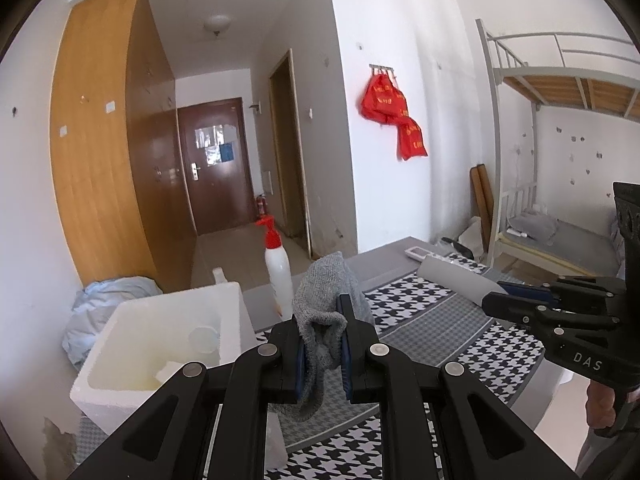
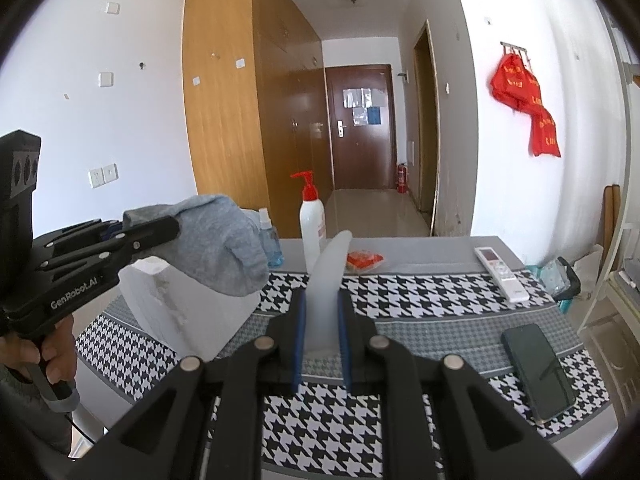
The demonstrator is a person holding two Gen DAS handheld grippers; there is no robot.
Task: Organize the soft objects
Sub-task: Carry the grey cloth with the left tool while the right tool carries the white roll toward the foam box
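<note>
A pump bottle [image 2: 313, 224] and spray bottle [image 2: 272, 240] stand at the table's [image 2: 432, 248] far edge. A remote [image 2: 502, 274] and phone [image 2: 538, 372] lie along its right edge.

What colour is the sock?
Grey. The sock shows best in the right wrist view.

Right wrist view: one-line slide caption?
Right claw grips a pale soft piece above the houndstooth cloth; left claw holds a grey sock.

Left claw [image 1: 323, 344] clamped; right claw [image 2: 322, 344] clamped.
</note>
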